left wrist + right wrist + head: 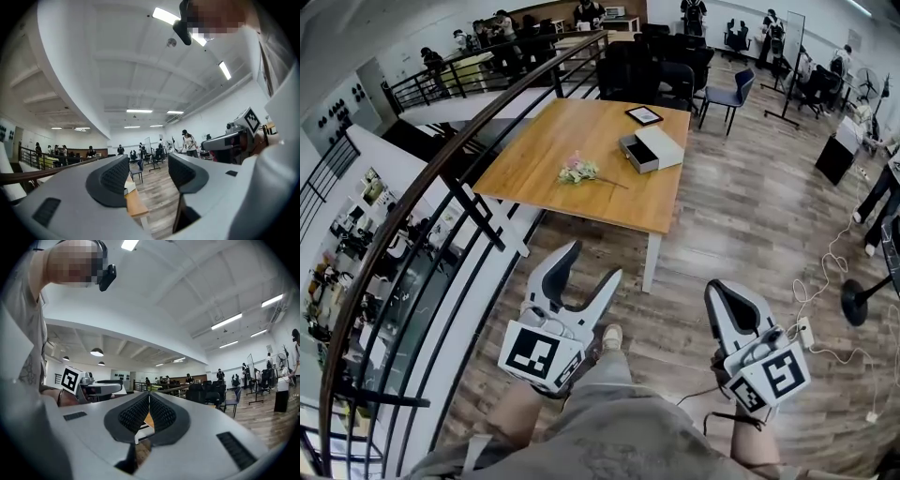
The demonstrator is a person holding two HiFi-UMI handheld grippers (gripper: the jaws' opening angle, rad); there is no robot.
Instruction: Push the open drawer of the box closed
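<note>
A white box (659,145) lies far off on the wooden table (581,192); its grey drawer (635,154) stands pulled out toward the left. Both grippers hang low near the person's legs, well short of the table. My left gripper (593,262) is open with nothing between its fingers; in the left gripper view (147,171) the table corner (137,205) shows between the jaws. My right gripper (718,287) is shut and empty, its pads meeting in the right gripper view (149,405).
A picture frame (644,114) and a small bunch of flowers (578,171) lie on the table. A dark stair railing (441,192) runs along the left. Chairs (727,92) stand behind; a floor fan (861,302) and a power strip (806,330) with cables are at right.
</note>
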